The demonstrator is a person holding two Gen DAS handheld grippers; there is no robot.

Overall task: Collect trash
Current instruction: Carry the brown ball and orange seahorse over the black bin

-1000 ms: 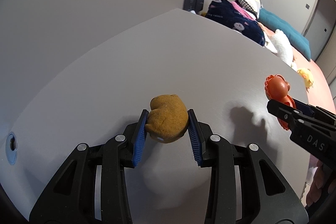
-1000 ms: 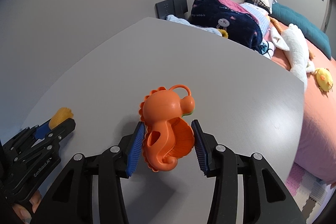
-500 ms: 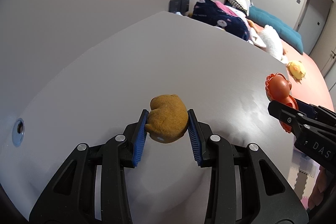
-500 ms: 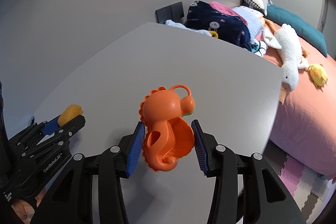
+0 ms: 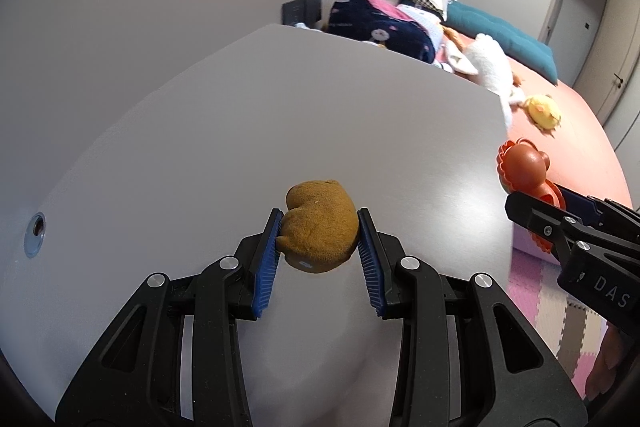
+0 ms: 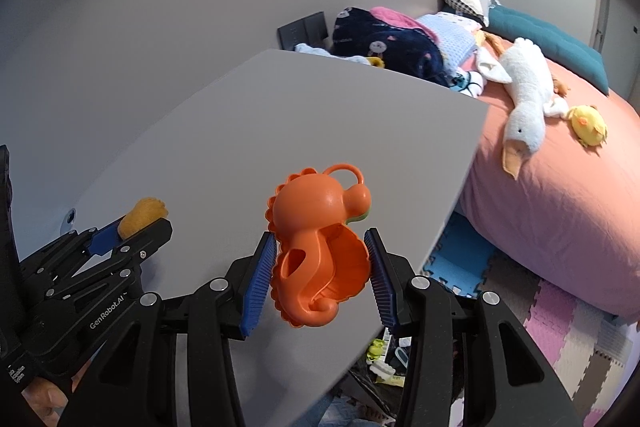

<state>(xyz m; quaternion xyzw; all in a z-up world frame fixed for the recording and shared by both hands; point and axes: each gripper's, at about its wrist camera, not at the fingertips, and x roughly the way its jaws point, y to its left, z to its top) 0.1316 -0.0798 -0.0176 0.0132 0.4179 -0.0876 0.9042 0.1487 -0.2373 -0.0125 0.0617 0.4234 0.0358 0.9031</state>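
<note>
left tongs point(image 5: 319, 237): closed on brown plush lump point(image 5: 320, 227), held above the grey surface point(image 5: 280, 127)
right tongs point(image 6: 322, 259): clamped on orange seahorse toy point(image 6: 320, 247), over the surface's right near edge
step: both items picked, carry phase
bin: not clearly seen; a cluttered bag point(image 6: 384, 367) shows below the surface edge, near right, possibly the drop spot
next: move both loads off right, line up over container, then release

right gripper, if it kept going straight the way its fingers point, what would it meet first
Probably nothing close. The right gripper, shut on the orange toy, points out over the grey table, which is bare along that line. Beyond its far edge lies the navy blanket on the bed, though depth is unclear.
</note>
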